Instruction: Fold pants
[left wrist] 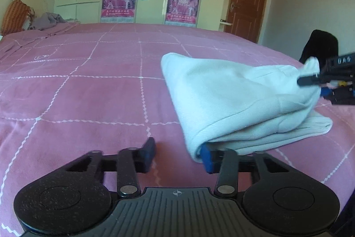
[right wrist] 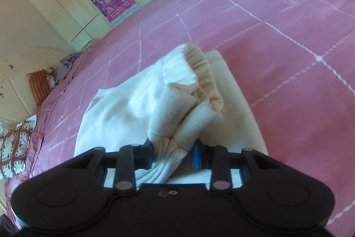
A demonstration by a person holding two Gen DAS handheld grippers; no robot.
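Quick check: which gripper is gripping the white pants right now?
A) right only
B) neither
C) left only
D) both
A: the right gripper is clamped on a bunched end of the white pants, while the left gripper stands open, one finger just touching the fold.

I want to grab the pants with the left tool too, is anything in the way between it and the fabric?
Nothing visible is. The left tool is open on the pink bedspread, and the white pants already lie against its right finger. The right tool grips their far end.
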